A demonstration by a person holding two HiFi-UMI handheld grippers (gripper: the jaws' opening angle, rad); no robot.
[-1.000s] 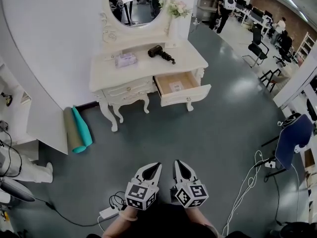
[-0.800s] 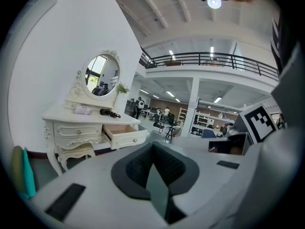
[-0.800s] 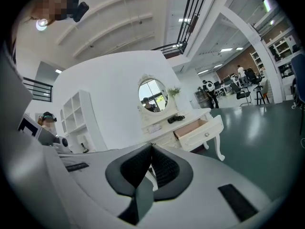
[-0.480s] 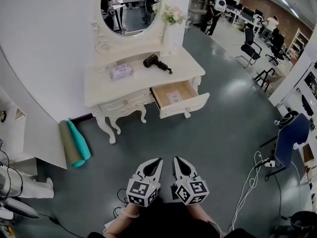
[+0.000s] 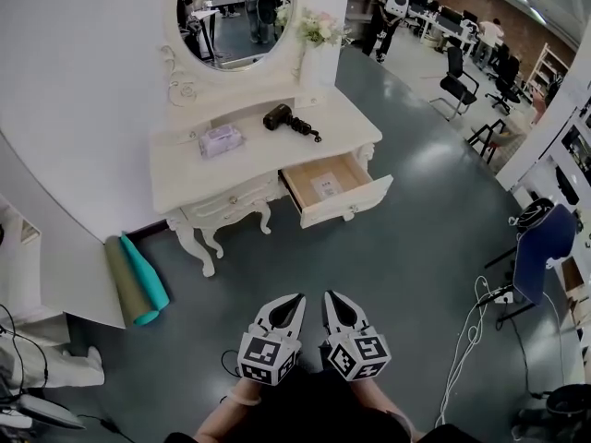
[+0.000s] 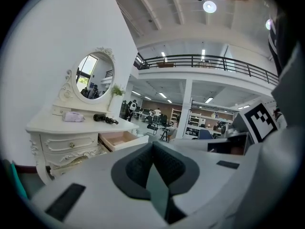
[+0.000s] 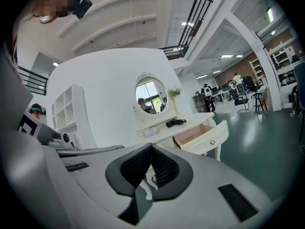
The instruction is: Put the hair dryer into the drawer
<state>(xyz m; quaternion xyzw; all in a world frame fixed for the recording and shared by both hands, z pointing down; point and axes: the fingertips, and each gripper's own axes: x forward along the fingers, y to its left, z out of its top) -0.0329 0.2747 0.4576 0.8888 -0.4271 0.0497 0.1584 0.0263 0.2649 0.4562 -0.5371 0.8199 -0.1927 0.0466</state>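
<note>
A black hair dryer (image 5: 290, 120) lies with its cord on the top of a white dressing table (image 5: 199, 169), right of centre. It also shows small in the left gripper view as the hair dryer (image 6: 104, 119) and in the right gripper view as the hair dryer (image 7: 175, 123). The table's right drawer (image 5: 350, 197) stands pulled out, with a paper slip inside. My left gripper (image 5: 295, 297) and right gripper (image 5: 330, 295) are side by side low in the head view, far short of the table. Both are shut with nothing between the jaws.
A pack of tissues (image 5: 220, 140) lies on the tabletop left of the dryer, and a flower vase (image 5: 317, 39) stands by the oval mirror (image 5: 233, 12). Rolled mats (image 5: 137, 280) lean at the table's left. Cables (image 5: 466, 340) trail on the floor right. People and office chairs (image 5: 457, 72) are beyond.
The dressing table has come nearer and shifted left in the head view as I walk toward it. Both grippers keep their place in front of me, still shut.
</note>
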